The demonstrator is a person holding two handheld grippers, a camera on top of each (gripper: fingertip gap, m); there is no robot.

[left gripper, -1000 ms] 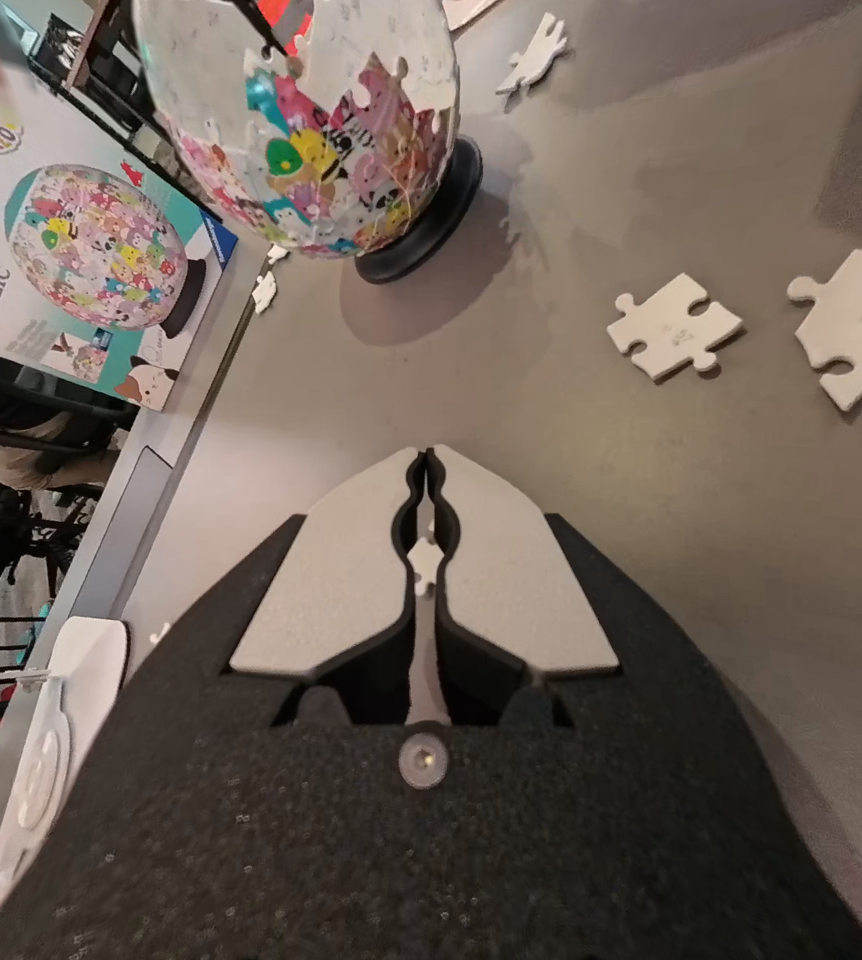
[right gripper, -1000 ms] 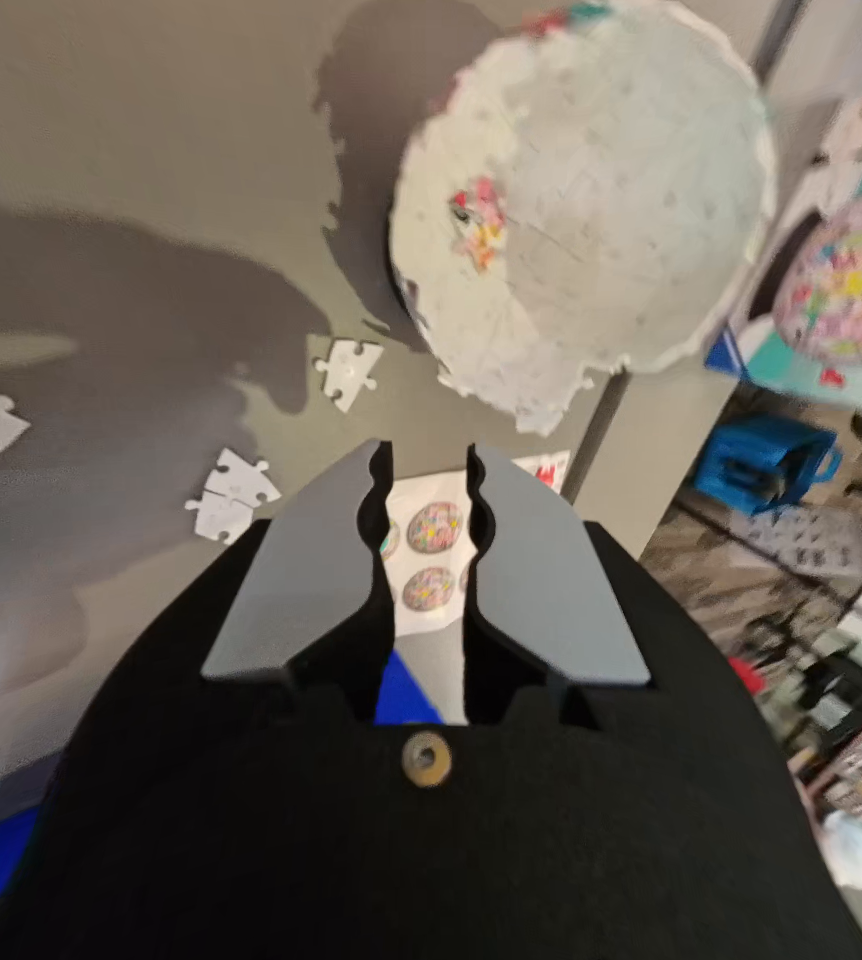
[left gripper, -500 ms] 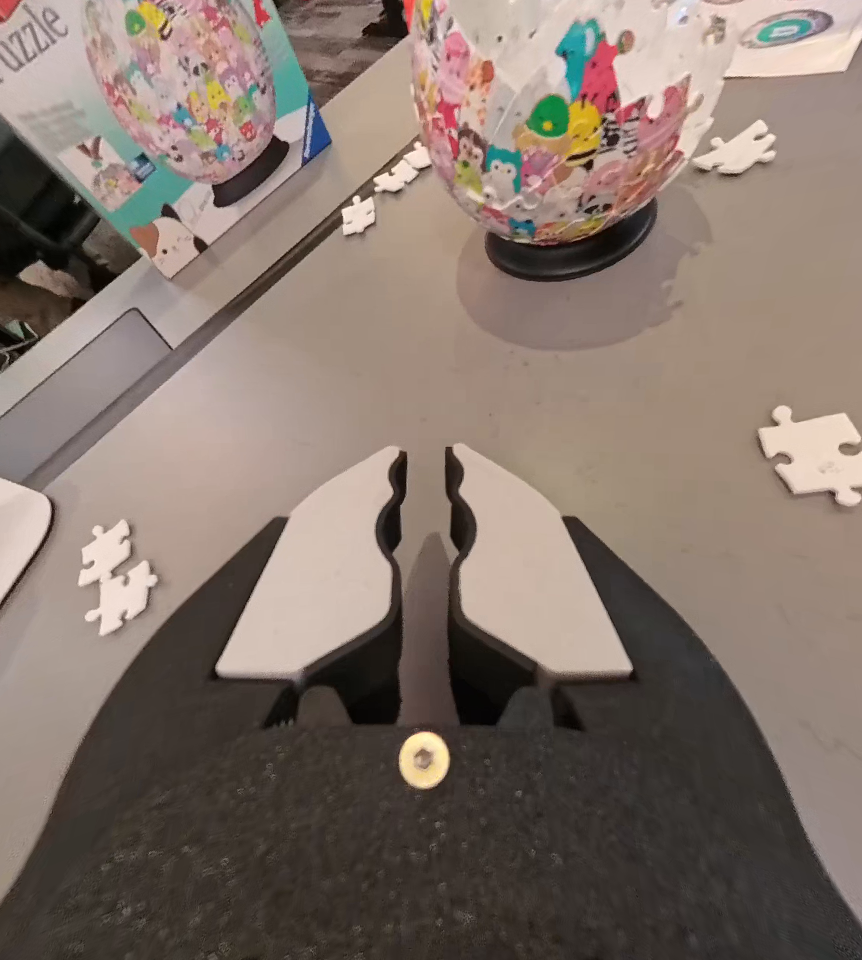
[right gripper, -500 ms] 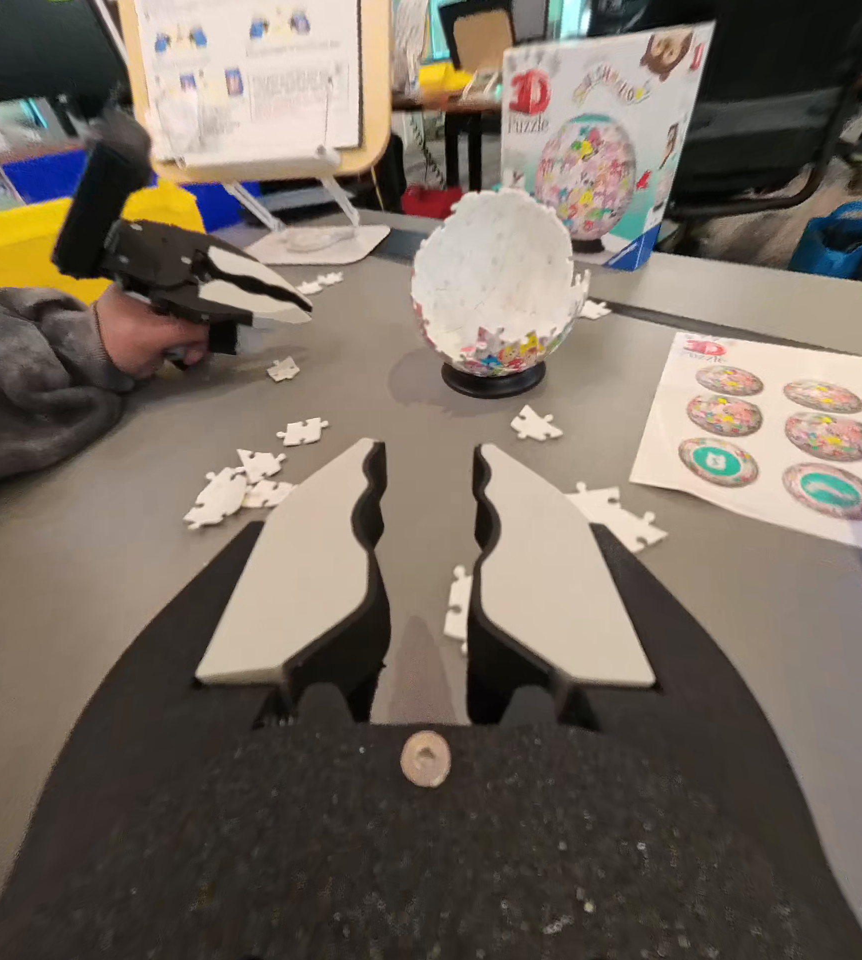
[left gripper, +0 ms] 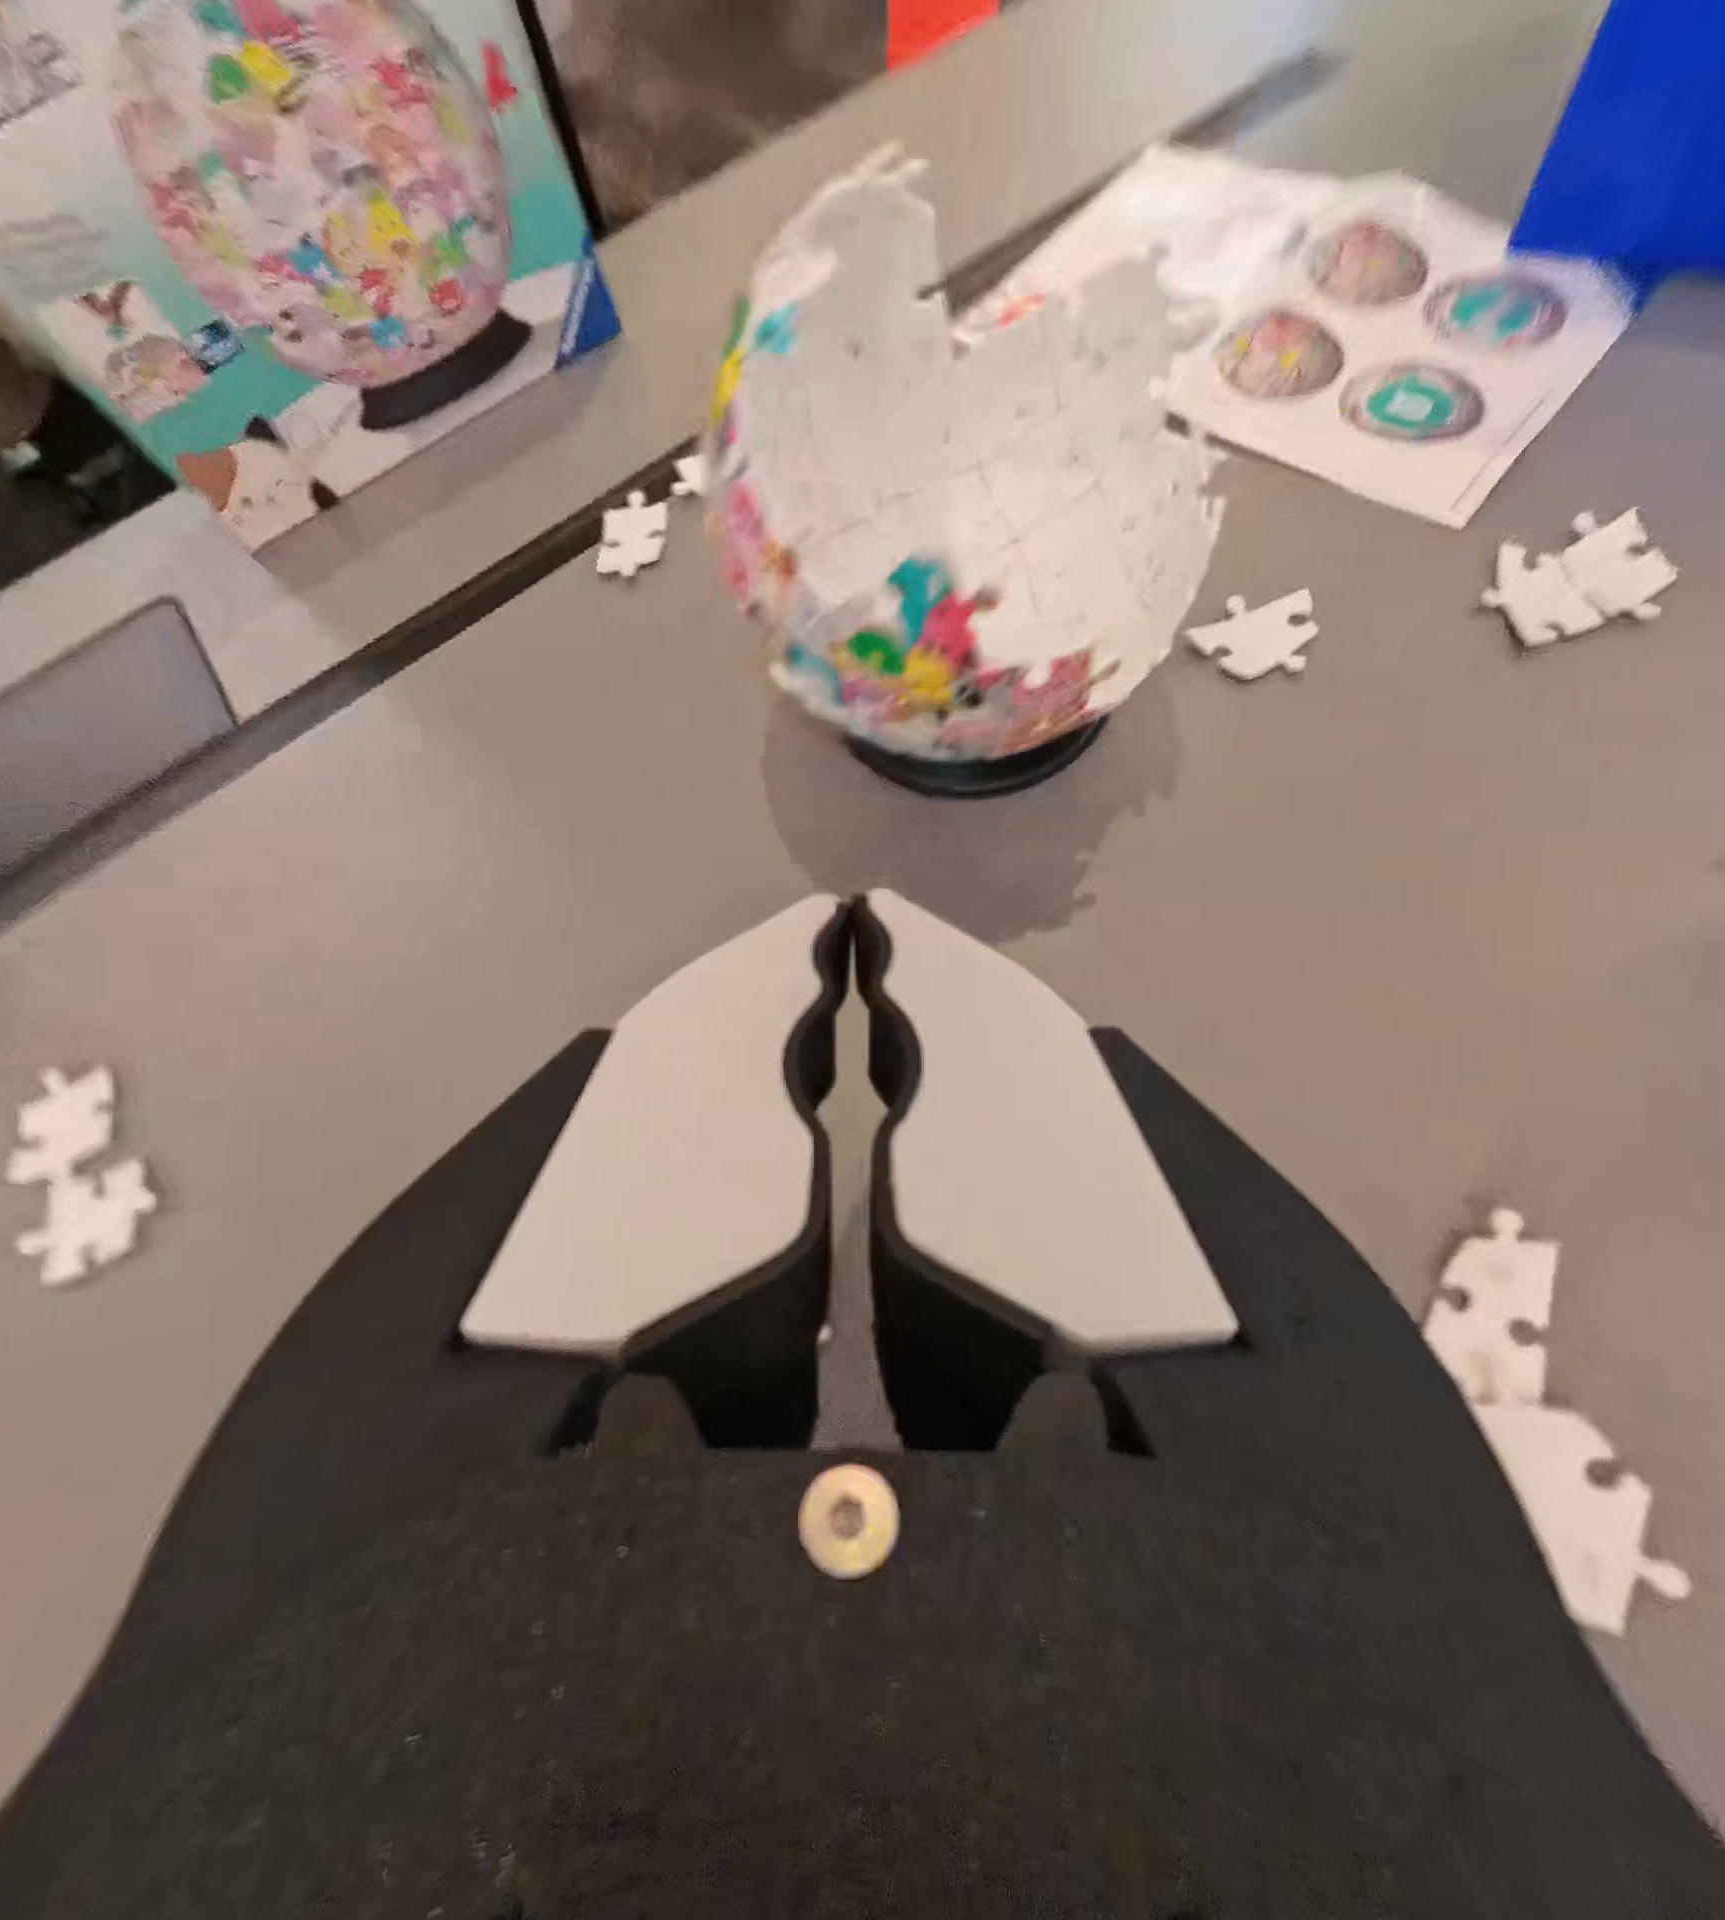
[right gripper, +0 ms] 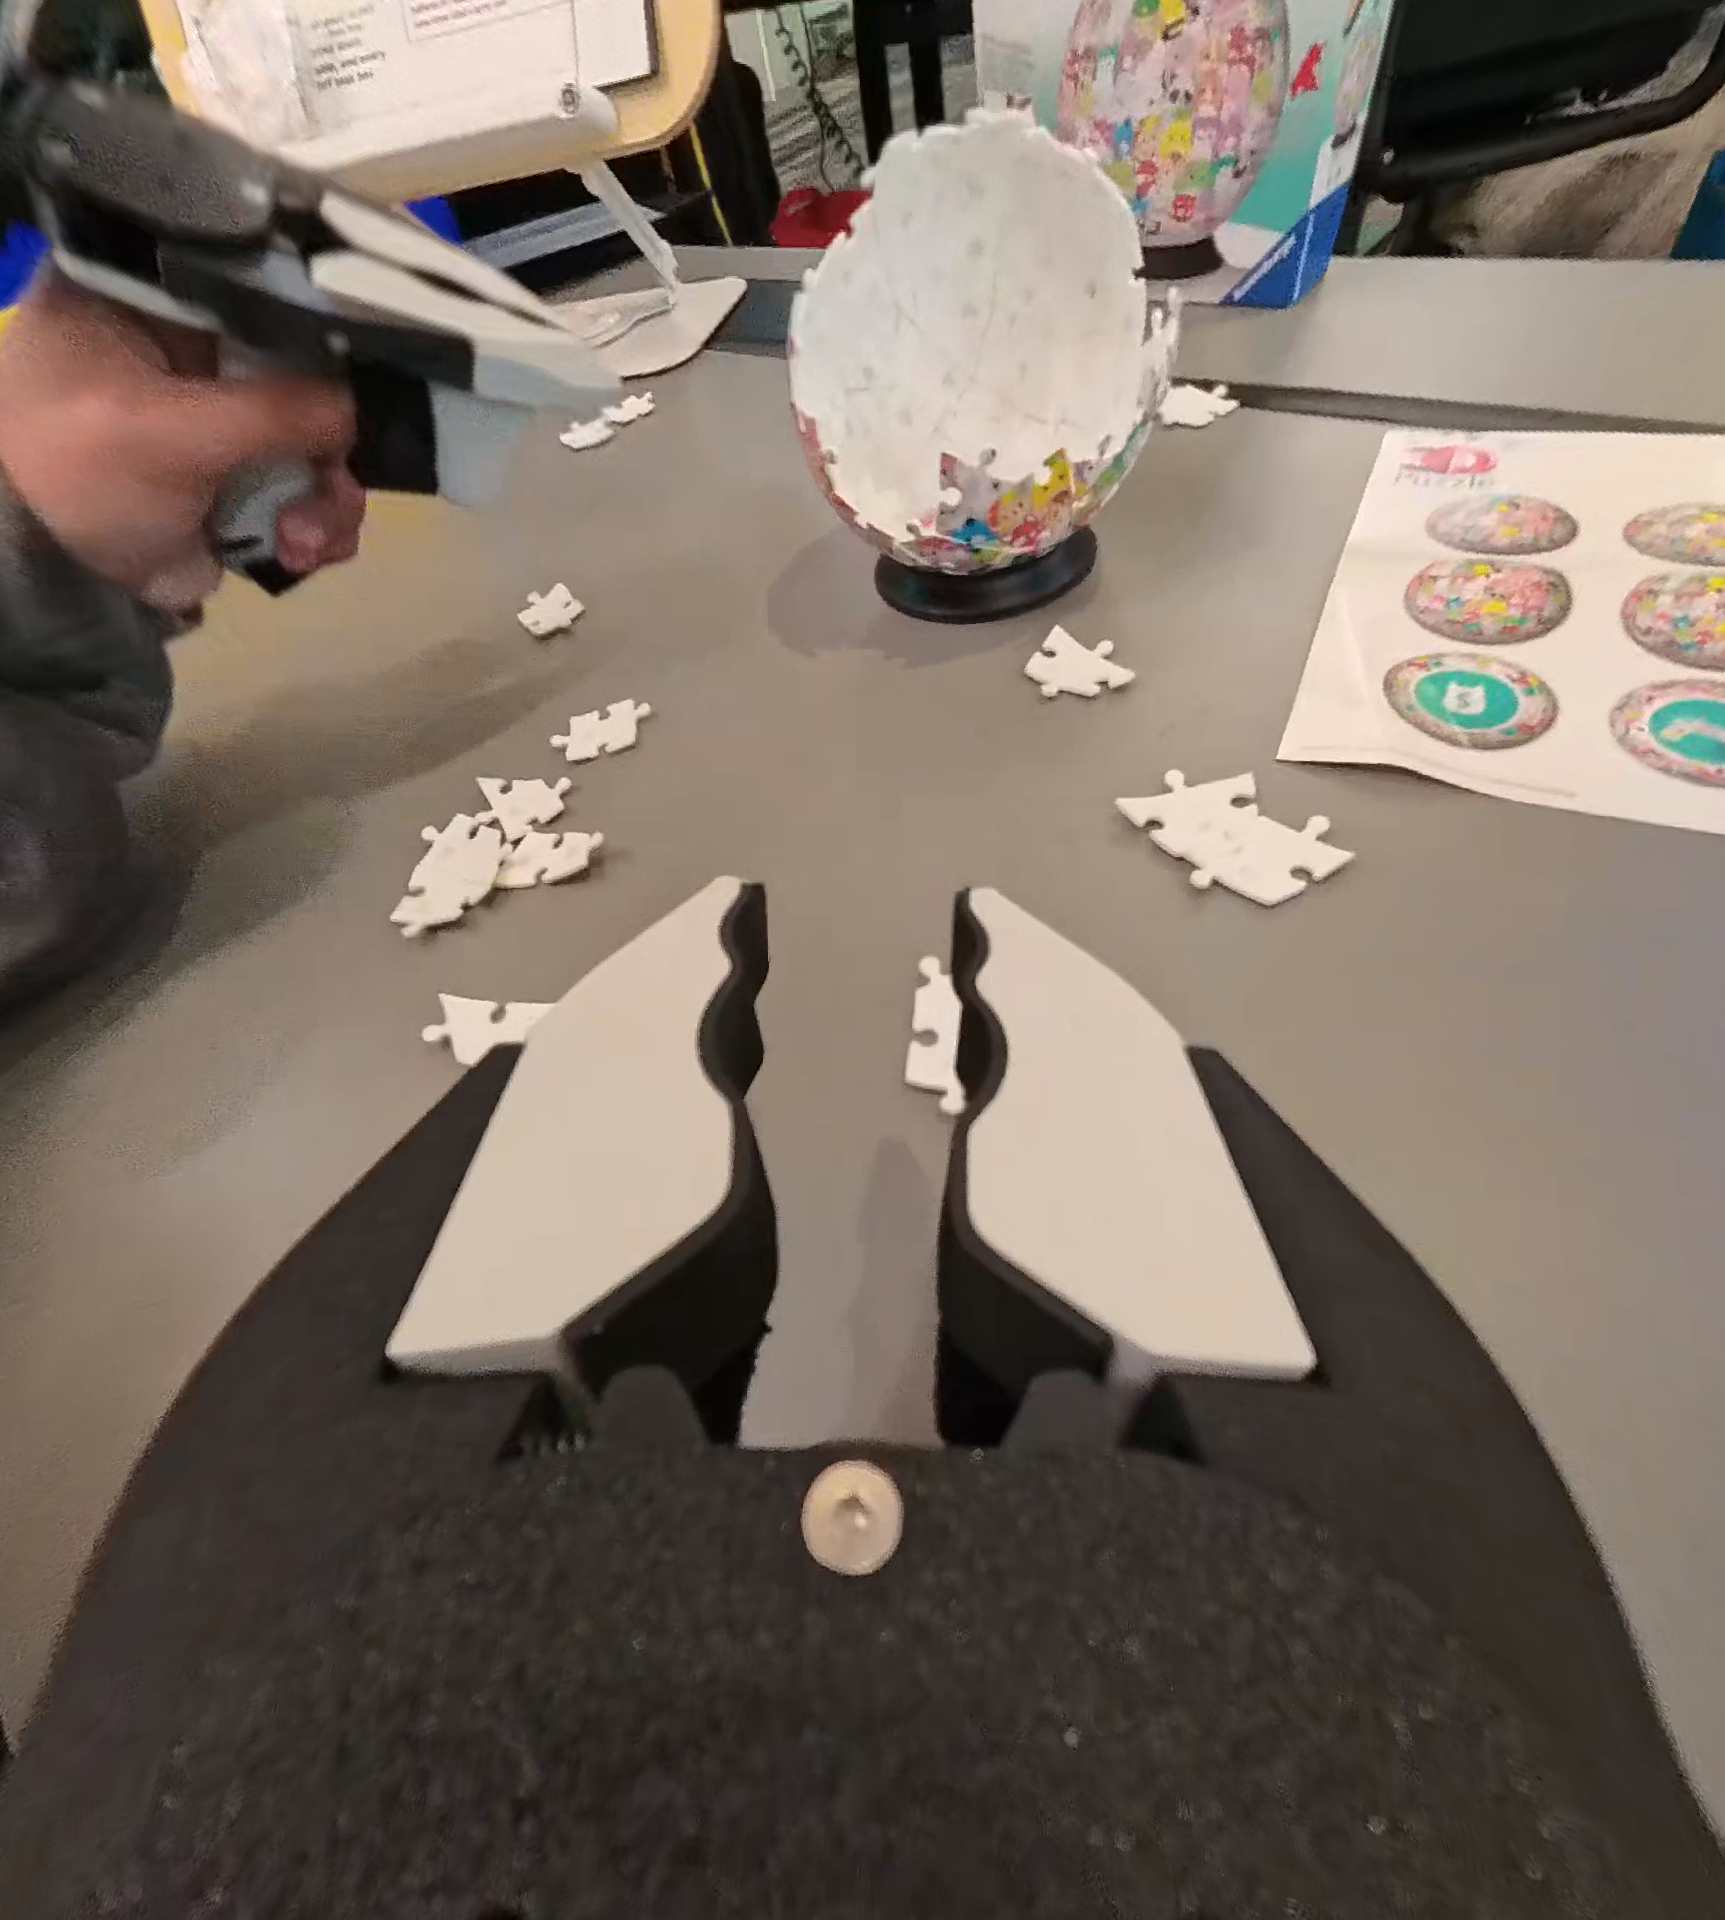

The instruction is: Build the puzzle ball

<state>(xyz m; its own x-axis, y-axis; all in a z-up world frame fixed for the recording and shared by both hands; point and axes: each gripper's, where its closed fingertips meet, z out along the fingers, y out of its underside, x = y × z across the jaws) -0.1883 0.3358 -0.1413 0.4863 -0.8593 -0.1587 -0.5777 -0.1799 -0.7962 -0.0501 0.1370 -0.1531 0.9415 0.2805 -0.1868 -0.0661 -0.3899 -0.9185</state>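
A: What is the biggest thing on the bench (right gripper: 1460,1039), and how will it handle?

B: The puzzle ball (right gripper: 972,343), half built. It sits on a black ring stand (right gripper: 985,587) near the far edge of the bench, about the middle. It is an open thin shell with a jagged rim, so you should judge it light and fragile. It only rests on the ring, I think, and a push may roll it off. Do not squeeze the wall. If you must steady it, touch it low, near the stand.

A: Is there room around it?

B: Yes, the bench in front of the ball is open. To the right lies the instruction sheet (right gripper: 1564,623), reaching the right edge. Behind the far edge stands the puzzle box (right gripper: 1222,135).

A: And the pieces?

B: A joined pair of pieces (right gripper: 1232,836) lies between the ball and you, right of the middle. A small heap of pieces (right gripper: 494,852) is toward the left edge. One single piece (right gripper: 931,1039) lies just by the tip of your right gripper (right gripper: 858,904). They are thin, flat and stiff, so take one by its edge; flat on the bench it may slide.

A: The jaws?

B: Your right jaws stand apart and hold nothing. Your left gripper (left gripper: 853,914) has its jaws closed tip to tip; I see nothing between them. It is above the left part of the bench, pointing at the ball.
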